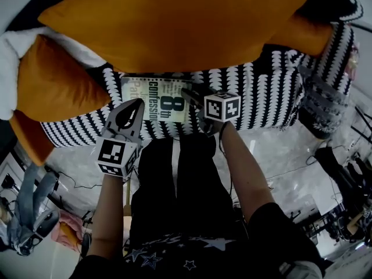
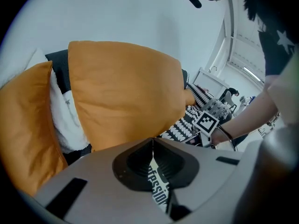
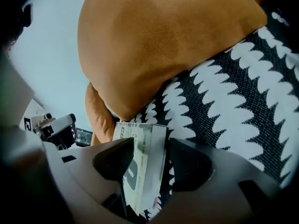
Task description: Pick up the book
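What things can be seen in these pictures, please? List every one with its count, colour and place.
Book: one, pale cover with dark print, lying on the patterned cover just below the big pillow.
Orange pillows: at least two, one big at the back, one at the left.
White cushion or blanket: one, far left, beside the left pillow.
Patterned cover: one, black and white, under the book and pillows.
Left gripper: one, grey, jaws shut with nothing held, by the book's left end.
Right gripper: one, grey, jaws open around the book's edge.
Forearms: two, bare, behind the grippers.
Legs: two, black trousers, bottom centre.
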Demonstrator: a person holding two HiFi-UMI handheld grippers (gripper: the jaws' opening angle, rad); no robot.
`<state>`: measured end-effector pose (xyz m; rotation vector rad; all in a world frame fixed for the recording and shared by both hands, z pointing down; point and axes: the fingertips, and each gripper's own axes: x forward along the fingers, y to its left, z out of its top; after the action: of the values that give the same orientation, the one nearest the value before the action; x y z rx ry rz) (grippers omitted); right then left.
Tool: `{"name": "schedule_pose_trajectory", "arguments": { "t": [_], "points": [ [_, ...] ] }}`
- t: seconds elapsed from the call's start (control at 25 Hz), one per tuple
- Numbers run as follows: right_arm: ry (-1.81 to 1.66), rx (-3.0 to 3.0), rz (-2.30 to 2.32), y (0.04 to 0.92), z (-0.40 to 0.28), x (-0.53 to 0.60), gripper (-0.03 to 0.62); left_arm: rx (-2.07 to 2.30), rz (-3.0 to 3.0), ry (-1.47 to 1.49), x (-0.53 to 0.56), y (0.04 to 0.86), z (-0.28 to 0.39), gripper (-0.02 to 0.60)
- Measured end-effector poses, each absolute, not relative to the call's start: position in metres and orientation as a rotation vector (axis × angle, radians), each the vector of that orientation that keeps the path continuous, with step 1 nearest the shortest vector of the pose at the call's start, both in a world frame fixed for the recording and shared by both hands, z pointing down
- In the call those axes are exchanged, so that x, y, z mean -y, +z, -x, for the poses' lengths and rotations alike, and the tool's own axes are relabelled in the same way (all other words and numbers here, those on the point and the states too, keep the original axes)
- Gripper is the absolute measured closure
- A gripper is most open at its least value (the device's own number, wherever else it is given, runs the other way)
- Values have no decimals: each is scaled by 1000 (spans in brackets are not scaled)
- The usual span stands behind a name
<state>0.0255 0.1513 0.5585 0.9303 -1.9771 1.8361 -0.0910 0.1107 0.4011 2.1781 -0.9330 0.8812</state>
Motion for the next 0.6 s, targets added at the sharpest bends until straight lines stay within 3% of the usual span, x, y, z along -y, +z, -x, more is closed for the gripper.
{"name": "schedule_pose_trajectory", "arguments": {
  "t": [0.6],
  "points": [
    [2080, 2112, -749, 537, -12, -139, 358, 932, -2155, 884, -109, 400, 94, 569]
  ]
}}
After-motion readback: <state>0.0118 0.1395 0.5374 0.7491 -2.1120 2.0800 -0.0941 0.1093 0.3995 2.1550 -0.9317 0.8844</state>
